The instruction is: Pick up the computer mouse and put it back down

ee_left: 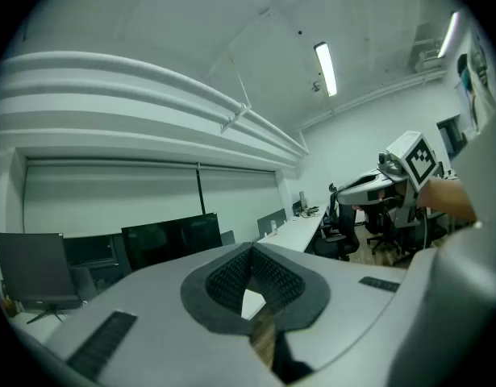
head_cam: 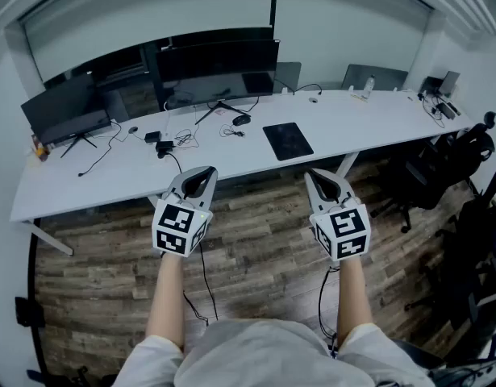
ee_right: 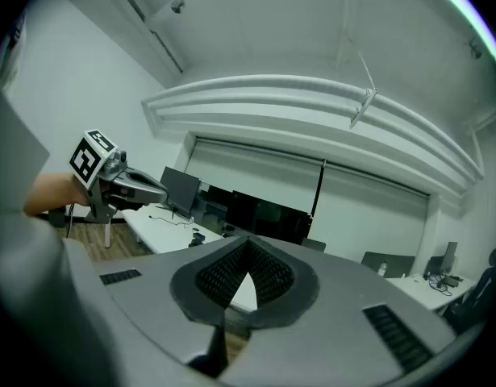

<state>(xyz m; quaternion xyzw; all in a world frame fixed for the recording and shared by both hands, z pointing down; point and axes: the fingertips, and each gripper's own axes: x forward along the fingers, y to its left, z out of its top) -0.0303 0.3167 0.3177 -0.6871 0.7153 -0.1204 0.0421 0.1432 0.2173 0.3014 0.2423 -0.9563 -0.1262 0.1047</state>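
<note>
Since the mouse (head_cam: pixel 242 120) lies well ahead on the desk (head_cam: pixel 352 127), the left gripper (head_cam: pixel 201 173) and right gripper (head_cam: pixel 323 177) hang closed, empty.

The left gripper (head_cam: pixel 201 172) and right gripper (head_cam: pixel 316 174) are pale grey shells with dark ribbed pads (ee_left: pixel 227 280) at the tips. Each carries a white cube (head_cam: pixel 181 226) printed with black square markers. A thin black cable (head_cam: pixel 206 285) trails from each, lower centre of the head view. Short, light-coloured sleeves (head_cam: pixel 147 359) show along the bottom edge.
</note>
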